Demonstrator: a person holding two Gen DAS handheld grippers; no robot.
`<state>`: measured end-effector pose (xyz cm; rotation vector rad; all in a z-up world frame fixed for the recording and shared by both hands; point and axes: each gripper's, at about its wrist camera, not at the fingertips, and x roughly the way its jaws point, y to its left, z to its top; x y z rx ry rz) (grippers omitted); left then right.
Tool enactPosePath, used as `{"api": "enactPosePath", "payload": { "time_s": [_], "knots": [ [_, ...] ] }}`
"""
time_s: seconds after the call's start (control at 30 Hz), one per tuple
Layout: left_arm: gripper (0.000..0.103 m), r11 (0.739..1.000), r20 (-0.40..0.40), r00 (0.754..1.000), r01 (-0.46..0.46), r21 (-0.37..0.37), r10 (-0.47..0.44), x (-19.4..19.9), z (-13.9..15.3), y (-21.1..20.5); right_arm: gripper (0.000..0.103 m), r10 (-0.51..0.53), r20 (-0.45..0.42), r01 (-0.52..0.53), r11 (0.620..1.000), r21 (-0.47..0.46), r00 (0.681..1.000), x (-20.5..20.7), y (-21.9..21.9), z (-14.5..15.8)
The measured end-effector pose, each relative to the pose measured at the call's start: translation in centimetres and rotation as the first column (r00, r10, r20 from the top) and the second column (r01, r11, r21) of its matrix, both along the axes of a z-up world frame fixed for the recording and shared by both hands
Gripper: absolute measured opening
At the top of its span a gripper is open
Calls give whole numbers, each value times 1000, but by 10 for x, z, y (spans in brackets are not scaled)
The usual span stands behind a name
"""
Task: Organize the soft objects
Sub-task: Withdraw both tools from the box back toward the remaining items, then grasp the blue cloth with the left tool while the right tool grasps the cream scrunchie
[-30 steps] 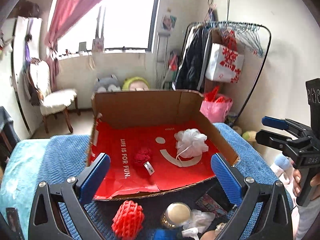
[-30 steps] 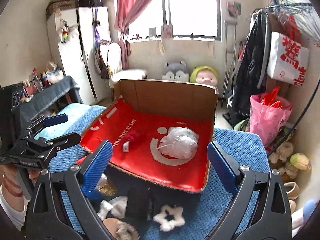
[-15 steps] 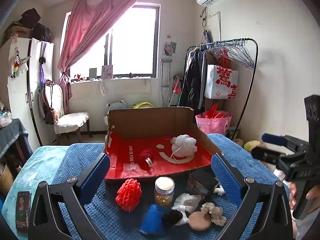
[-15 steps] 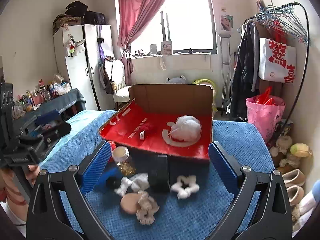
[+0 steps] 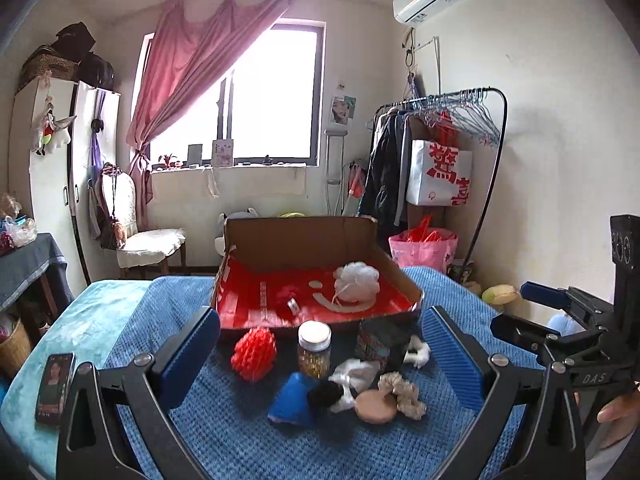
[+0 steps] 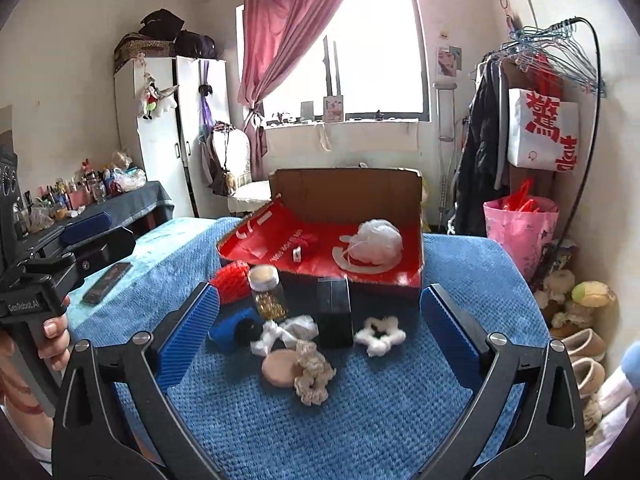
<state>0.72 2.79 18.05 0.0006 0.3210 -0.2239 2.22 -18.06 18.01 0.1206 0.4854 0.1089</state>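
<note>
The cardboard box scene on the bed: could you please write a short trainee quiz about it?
1. True or false: the white bath pouf lies inside the cardboard box.
2. Which stands upright in front of the box? A) glass jar B) red knitted ball C) white star scrunchie
3. Fill in: both the left tool and the right tool are ____, holding nothing.

Key: 1 true; 2 A; 3 open.
</note>
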Motion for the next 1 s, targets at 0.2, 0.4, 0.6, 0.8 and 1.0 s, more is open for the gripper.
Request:
{"api": "enactPosePath", "payload": {
  "time_s": [0.2, 0.4, 0.6, 0.8, 1.0],
  "knots": [
    [103, 1000, -60, 998, -9, 10, 9, 0, -41, -6, 103, -28, -47, 28, 1000, -12, 998, -9, 10, -35],
    [103, 1000, -167, 986, 6, 10, -4, 15, -86, -9, 103, -44, -143, 48, 999, 26, 989, -3, 10, -82],
    [103, 1000, -252, 968, 2, 13, 1, 32, -115, -8, 103, -53, -233, 64, 997, 39, 971, 9, 10, -115],
    [103, 1000, -293, 956, 7, 8, -4, 45, -122, -3, 103, -48, -270, 64, 997, 53, 962, 18, 6, -125],
    [103, 999, -325, 946, 19, 43, -4, 64, -123, 2, 103, -14, -316, 46, 995, 94, 949, 34, 1, -131]
  ]
}}
